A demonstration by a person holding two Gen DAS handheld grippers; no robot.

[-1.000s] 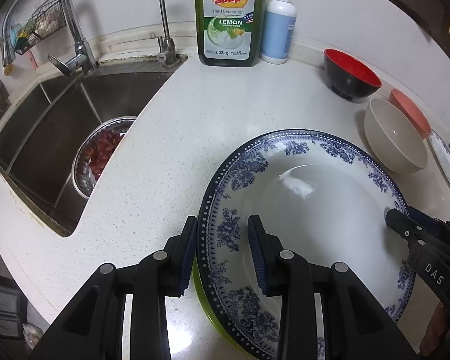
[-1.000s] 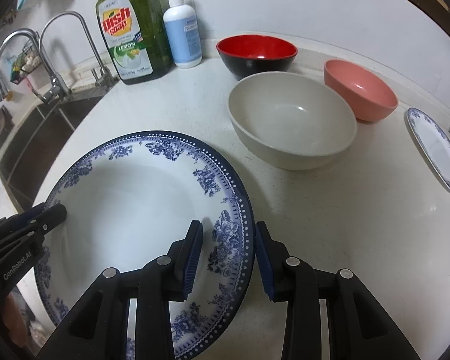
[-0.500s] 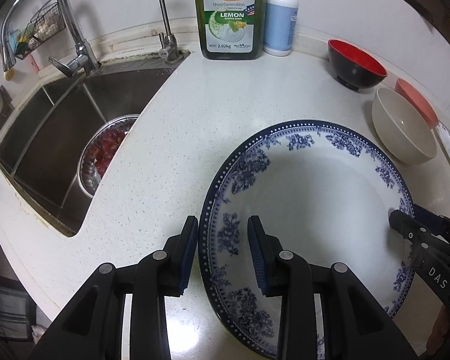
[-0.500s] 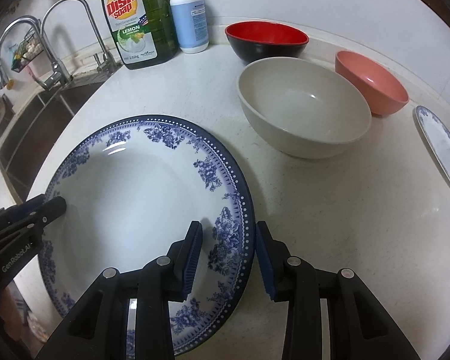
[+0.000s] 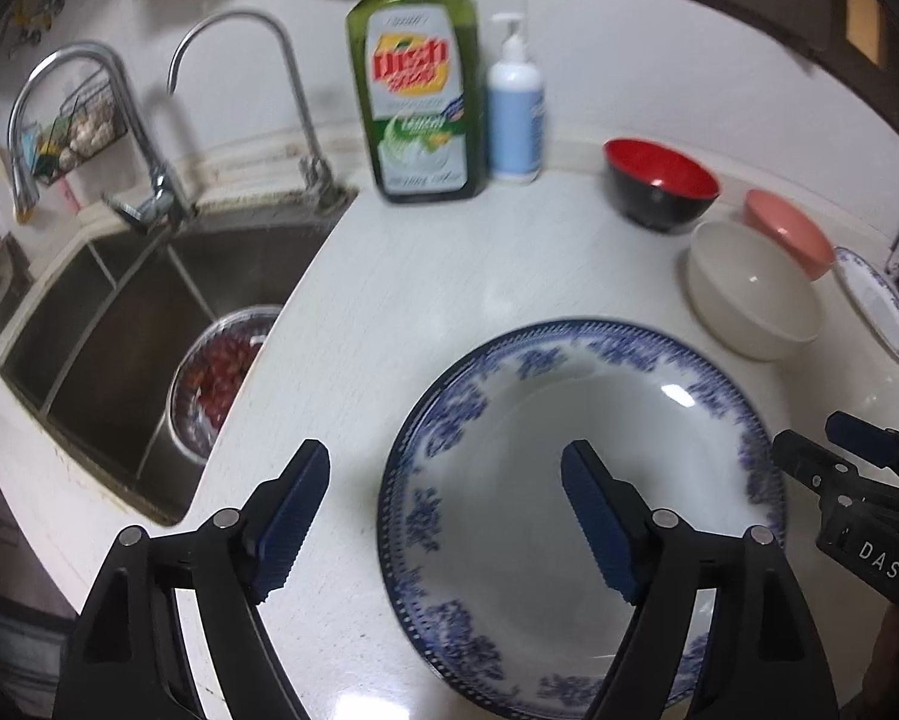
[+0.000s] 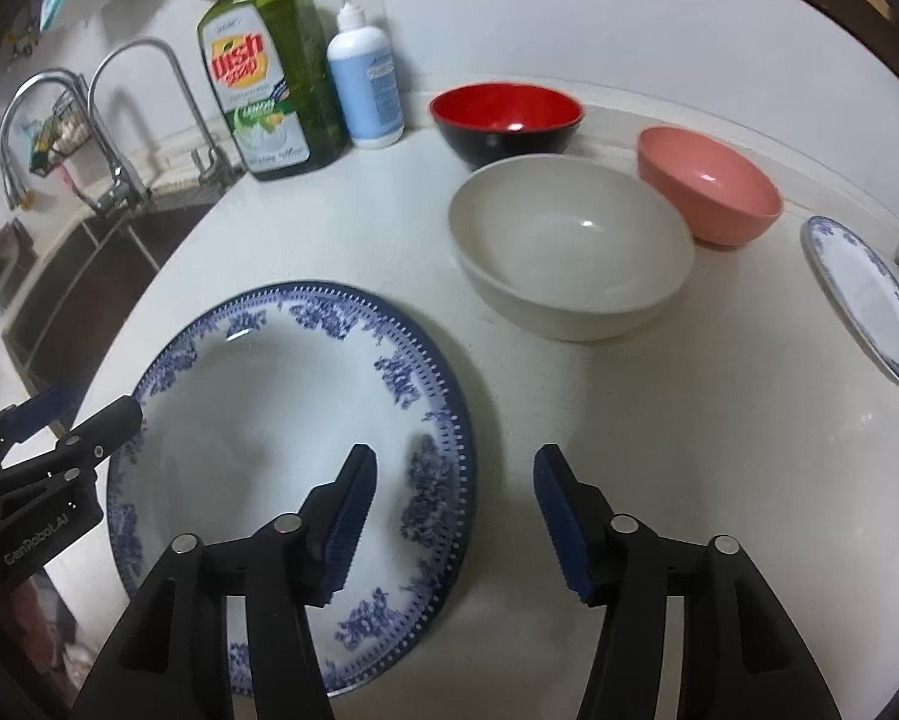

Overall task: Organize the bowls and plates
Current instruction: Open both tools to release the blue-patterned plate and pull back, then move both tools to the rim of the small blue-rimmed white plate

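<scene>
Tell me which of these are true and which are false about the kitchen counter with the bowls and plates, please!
1. The big blue-and-white plate lies flat on the counter. True.
2. The left hand-held gripper is squeezing the plate's rim. False: its jaws are opening and the pads stand apart from the rim.
3. The pink bowl sits inside the cream bowl. False: it stands beside it, on the counter.
4. The red-and-black bowl stands near the blue pump bottle. True.
5. The right hand-held gripper holds the small blue-rimmed plate. False: its opening jaws straddle the big plate's rim, and the small plate lies far off, untouched.
</scene>
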